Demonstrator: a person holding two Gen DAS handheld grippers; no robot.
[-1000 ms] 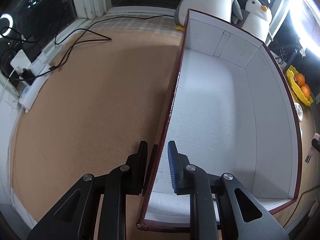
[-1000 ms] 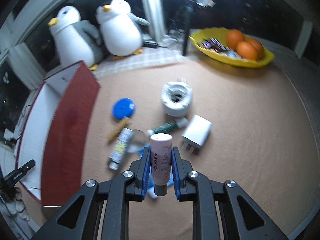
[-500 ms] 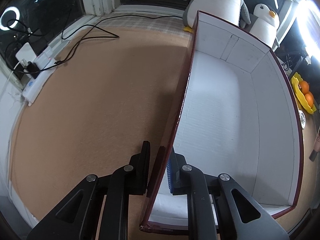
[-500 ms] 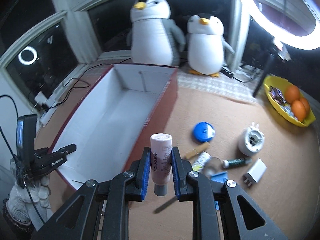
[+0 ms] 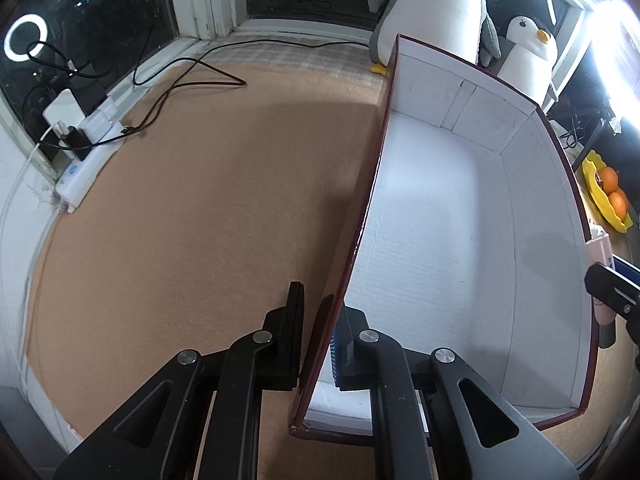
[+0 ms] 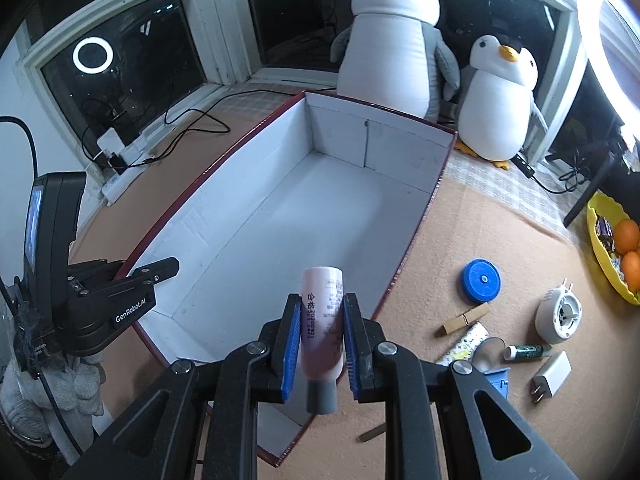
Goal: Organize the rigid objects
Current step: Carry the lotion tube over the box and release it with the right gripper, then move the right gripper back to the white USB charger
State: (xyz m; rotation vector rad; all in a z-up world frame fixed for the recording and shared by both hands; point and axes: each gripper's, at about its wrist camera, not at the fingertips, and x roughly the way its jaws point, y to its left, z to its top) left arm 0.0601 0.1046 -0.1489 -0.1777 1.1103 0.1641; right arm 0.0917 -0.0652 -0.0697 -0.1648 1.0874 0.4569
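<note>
Two plush penguins (image 6: 394, 40) by window; yellow fruit bowl (image 6: 600, 240) with oranges; power strip (image 5: 86, 160), black cables.

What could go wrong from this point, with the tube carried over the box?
1. The right gripper holds the pink tube with its cap end hanging below the pads; a loose grip might let it slip before it is fully over the red box.
2. The left gripper clamps the box's thin side wall; pulling could tilt or bend it.
3. Released from this height, the tube may bounce or roll inside the box.
</note>
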